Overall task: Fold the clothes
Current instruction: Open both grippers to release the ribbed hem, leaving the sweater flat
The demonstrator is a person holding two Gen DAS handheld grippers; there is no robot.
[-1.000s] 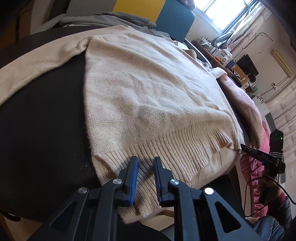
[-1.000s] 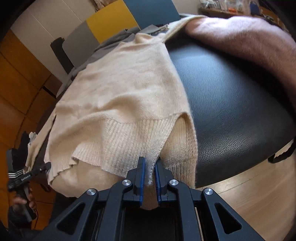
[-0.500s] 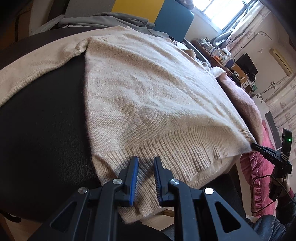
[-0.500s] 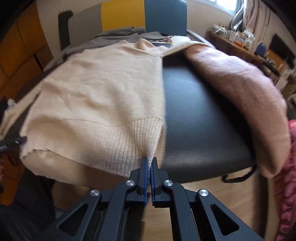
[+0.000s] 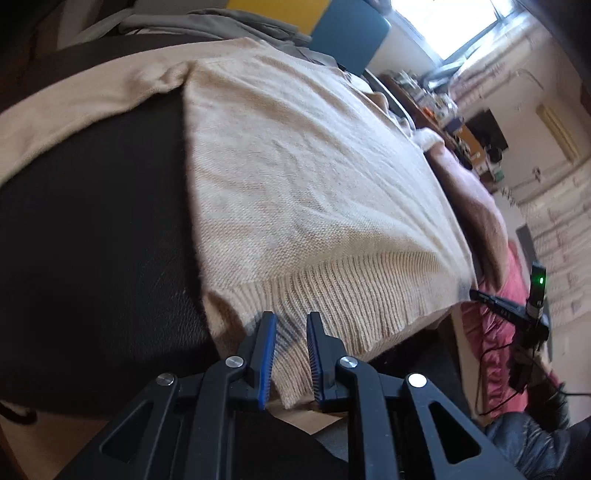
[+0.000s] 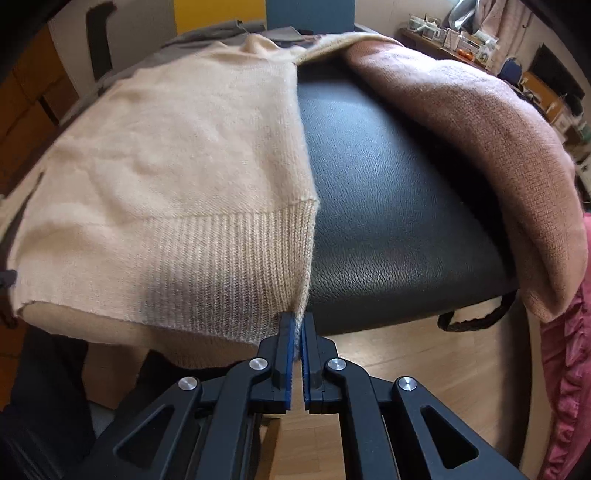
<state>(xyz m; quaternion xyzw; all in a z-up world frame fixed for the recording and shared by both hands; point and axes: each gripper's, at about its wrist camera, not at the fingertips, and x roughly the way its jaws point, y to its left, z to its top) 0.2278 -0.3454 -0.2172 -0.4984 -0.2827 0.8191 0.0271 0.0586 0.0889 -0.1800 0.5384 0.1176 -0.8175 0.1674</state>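
Note:
A cream knit sweater (image 5: 306,177) lies face-flat on a black leather cushion (image 5: 92,229), its ribbed hem hanging over the near edge. My left gripper (image 5: 290,321) is open at the hem's left corner, with the ribbing between its blue pads. In the right wrist view the same sweater (image 6: 177,155) fills the left half of the cushion (image 6: 388,184). My right gripper (image 6: 298,318) is shut on the hem's right corner, and the hem is stretched taut. From the left wrist view that right gripper (image 5: 480,295) shows at the far corner, with a green light on it.
A pink-brown knit garment (image 6: 480,140) drapes over the cushion's right side, with pink ruffled cloth (image 6: 569,369) below it. Grey clothing (image 5: 229,22) lies at the back. A black strap (image 6: 476,321) hangs off the front edge above the wooden floor (image 6: 406,354).
My right gripper has closed tighter on the hem corner and pulled it out sideways, so the sagging hem is now flat and taut. The left gripper has stayed put.

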